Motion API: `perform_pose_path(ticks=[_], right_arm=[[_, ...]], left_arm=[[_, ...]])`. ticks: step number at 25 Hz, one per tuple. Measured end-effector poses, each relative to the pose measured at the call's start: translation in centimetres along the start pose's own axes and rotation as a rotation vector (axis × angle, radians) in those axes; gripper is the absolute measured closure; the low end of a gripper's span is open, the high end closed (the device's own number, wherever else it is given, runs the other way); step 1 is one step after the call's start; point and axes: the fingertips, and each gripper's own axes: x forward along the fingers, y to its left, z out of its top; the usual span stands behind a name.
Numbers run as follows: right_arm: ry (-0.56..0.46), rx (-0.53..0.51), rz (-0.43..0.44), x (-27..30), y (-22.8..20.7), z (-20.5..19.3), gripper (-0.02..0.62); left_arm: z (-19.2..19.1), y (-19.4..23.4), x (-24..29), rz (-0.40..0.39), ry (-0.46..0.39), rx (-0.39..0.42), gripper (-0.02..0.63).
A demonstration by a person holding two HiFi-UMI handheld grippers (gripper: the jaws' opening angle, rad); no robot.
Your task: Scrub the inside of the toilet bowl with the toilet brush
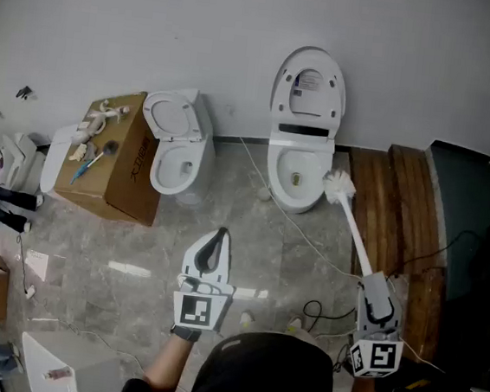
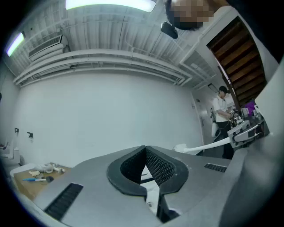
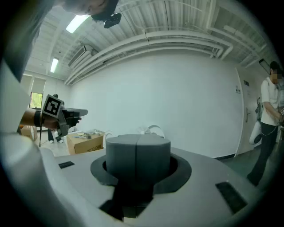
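A white toilet (image 1: 300, 166) stands against the wall with its lid up and its bowl open. The white toilet brush (image 1: 339, 185) has its head at the bowl's right rim. Its long handle slants back to my right gripper (image 1: 373, 283), which is shut on it. In the right gripper view the jaws (image 3: 137, 142) are pressed together and hide the handle. My left gripper (image 1: 221, 233) hangs over the floor in front of the toilets, shut and holding nothing. In the left gripper view (image 2: 144, 150) the pads meet, and the brush (image 2: 195, 147) shows to the right.
A second toilet (image 1: 179, 145) stands to the left beside a cardboard box (image 1: 119, 156) with small items on top. Wooden steps (image 1: 400, 207) run along the right. Cables (image 1: 310, 241) trail across the grey floor. A person (image 3: 270, 119) stands off to the right.
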Motion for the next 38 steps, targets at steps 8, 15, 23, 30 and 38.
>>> perform_pose_path(ticks=[8,15,23,30,38], right_arm=[[0.012,0.014,-0.011,1.6,0.2,0.2,0.443],[0.041,0.015,0.013,2.4,2.6,0.1,0.443],[0.067,0.133,0.004,3.2,6.6,0.3,0.443],[0.125,0.147,-0.037,4.5,10.3,-0.8,0.443],[0.194,0.106,-0.038,9.1,8.3,-2.8,0.443]], left_arm=[[-0.8,1.2,-0.8,-0.013,0.059,-0.021,0.588],[-3.4,3.4,-2.9,-0.025,0.096,-0.017,0.588],[-4.2,7.5,-5.5,-0.064,0.093,-0.012,0.588],[-4.5,12.6,-6.5,-0.077,0.095,0.108,0.588],[-8.7,15.0,-3.2,-0.013,0.178,-0.011,0.588]])
